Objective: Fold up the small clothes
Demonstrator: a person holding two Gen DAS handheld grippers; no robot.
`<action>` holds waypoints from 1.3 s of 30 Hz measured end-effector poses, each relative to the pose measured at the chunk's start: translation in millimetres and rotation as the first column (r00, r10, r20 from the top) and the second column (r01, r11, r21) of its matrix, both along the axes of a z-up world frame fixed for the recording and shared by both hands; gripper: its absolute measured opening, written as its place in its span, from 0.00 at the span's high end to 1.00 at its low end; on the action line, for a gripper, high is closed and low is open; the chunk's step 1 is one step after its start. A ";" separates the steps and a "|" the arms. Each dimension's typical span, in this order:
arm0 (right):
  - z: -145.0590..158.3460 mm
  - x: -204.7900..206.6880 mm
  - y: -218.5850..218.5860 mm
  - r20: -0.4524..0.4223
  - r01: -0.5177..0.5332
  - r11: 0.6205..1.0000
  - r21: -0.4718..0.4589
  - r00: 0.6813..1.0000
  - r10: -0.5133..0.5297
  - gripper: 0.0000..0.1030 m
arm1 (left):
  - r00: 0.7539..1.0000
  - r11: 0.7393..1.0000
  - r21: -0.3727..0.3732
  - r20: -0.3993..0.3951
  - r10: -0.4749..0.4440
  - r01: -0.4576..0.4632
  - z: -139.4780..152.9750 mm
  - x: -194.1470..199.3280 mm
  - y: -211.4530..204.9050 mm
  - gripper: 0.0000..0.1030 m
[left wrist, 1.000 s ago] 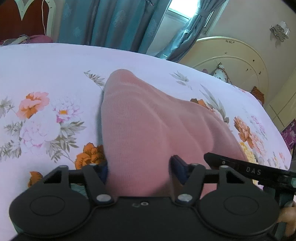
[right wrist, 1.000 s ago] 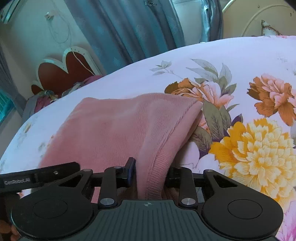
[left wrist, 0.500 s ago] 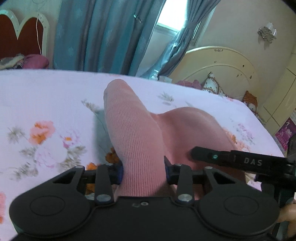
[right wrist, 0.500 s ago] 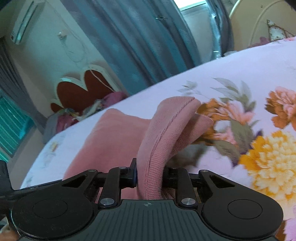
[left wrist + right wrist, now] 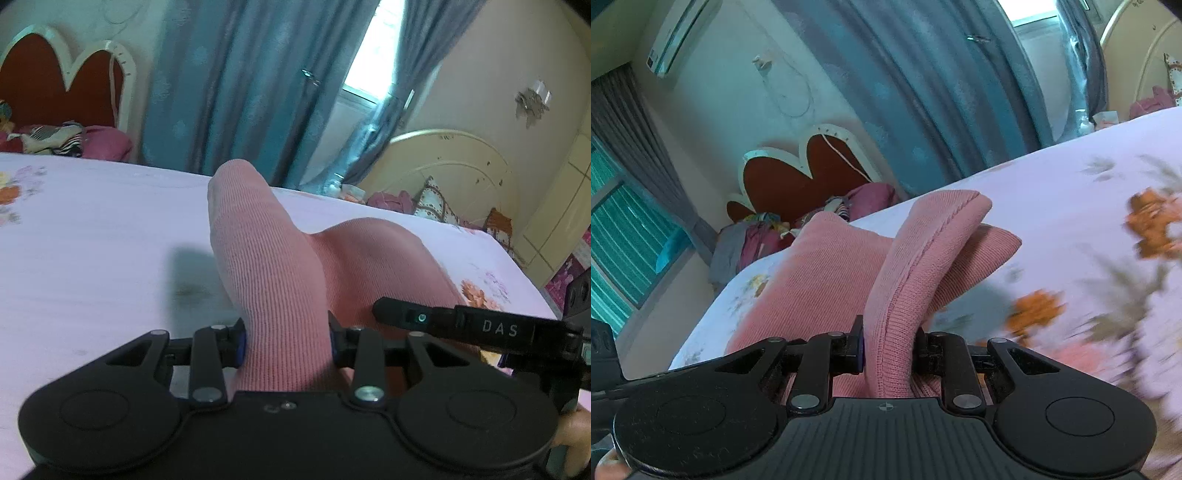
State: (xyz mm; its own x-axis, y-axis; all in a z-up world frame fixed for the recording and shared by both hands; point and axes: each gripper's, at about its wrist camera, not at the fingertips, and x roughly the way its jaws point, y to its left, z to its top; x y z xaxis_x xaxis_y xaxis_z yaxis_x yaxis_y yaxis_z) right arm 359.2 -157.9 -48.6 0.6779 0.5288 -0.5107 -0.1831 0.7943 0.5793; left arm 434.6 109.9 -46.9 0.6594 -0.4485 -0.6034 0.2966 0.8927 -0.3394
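Note:
A pink knitted garment [image 5: 273, 280] is lifted off the flowered bed sheet [image 5: 92, 236]. My left gripper [image 5: 285, 341] is shut on one bunched edge of it, and the cloth rises as a thick fold between the pads. In the right wrist view my right gripper [image 5: 888, 349] is shut on the ribbed hem of the same pink garment [image 5: 905, 273], which arches up from the jaws. The rest of the cloth sags between the two grippers. The right gripper's body [image 5: 480, 326] shows at the right of the left wrist view.
The bed sheet [image 5: 1071, 184] stretches ahead with flower prints to the right. A red heart-shaped headboard [image 5: 62, 81] and a pile of clothes [image 5: 768, 236] lie at the far left. Teal curtains [image 5: 258, 85] and a cream headboard [image 5: 450, 166] stand behind the bed.
Both grippers closed on the pink garment and lifted it from lying flat on the sheet. They have since risen and moved across the bed, so more room and curtain shows.

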 end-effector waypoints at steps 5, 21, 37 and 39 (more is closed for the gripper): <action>-2.0 14.6 87.7 -0.004 -0.027 1.000 0.009 1.000 0.027 0.79 | 0.999 0.999 0.012 -0.005 0.040 -0.040 -4.7 11.8 81.0 0.65; -79.5 62.8 162.1 -0.126 -0.020 0.986 -0.165 0.992 -0.001 0.72 | 0.980 0.987 0.050 -0.117 0.160 -0.155 -84.8 55.1 194.6 0.42; -53.5 77.5 186.2 0.008 -0.003 0.942 -0.335 1.000 0.006 0.71 | 0.989 0.982 0.131 0.081 0.125 -0.135 -54.1 62.7 173.9 0.41; -64.4 89.2 197.6 -0.016 -0.026 0.920 -0.391 1.000 0.022 0.71 | 0.990 0.977 0.160 0.033 0.137 -0.140 -67.8 74.2 168.9 0.41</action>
